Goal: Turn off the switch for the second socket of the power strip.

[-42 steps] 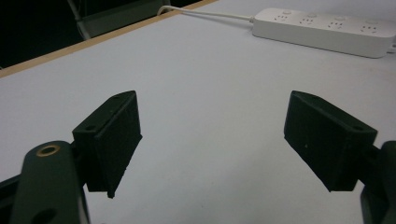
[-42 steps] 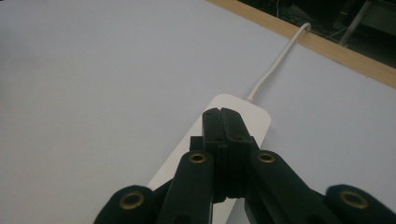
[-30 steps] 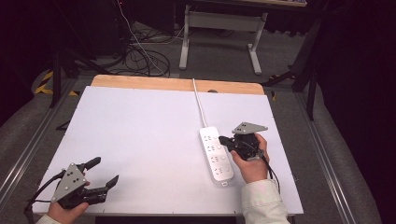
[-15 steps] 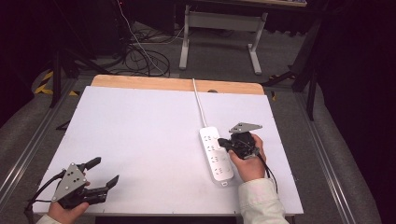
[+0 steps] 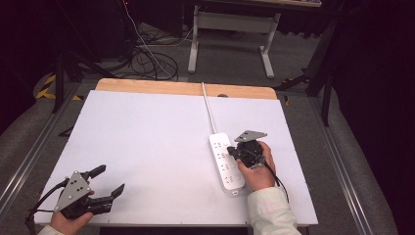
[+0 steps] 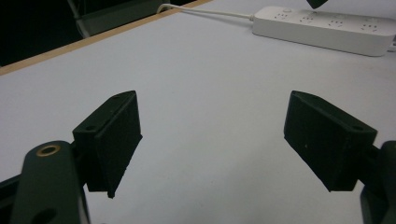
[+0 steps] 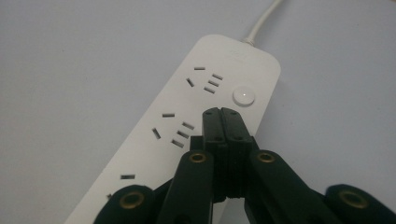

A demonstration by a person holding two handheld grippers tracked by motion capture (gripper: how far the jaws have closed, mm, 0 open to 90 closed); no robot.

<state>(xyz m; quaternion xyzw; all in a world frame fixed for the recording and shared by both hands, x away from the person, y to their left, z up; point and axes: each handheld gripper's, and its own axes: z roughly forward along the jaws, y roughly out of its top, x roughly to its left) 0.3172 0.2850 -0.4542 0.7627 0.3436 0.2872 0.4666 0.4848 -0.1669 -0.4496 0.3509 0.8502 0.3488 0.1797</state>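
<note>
Your right tool (image 7: 221,116), pinched closed and empty, hovers over the strip (image 7: 187,126); its button (image 7: 243,96) lies just ahead. Left tool (image 5: 95,188) gapes wide.

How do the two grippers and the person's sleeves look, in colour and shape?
Both grippers are black. The left gripper and the right gripper each carry a grey three-cornered plate on top and trail a black cable. The left one's fingers are flat rectangular black blocks; brass-coloured rivets sit at the joints. The right sleeve is pale, off-white.
</note>
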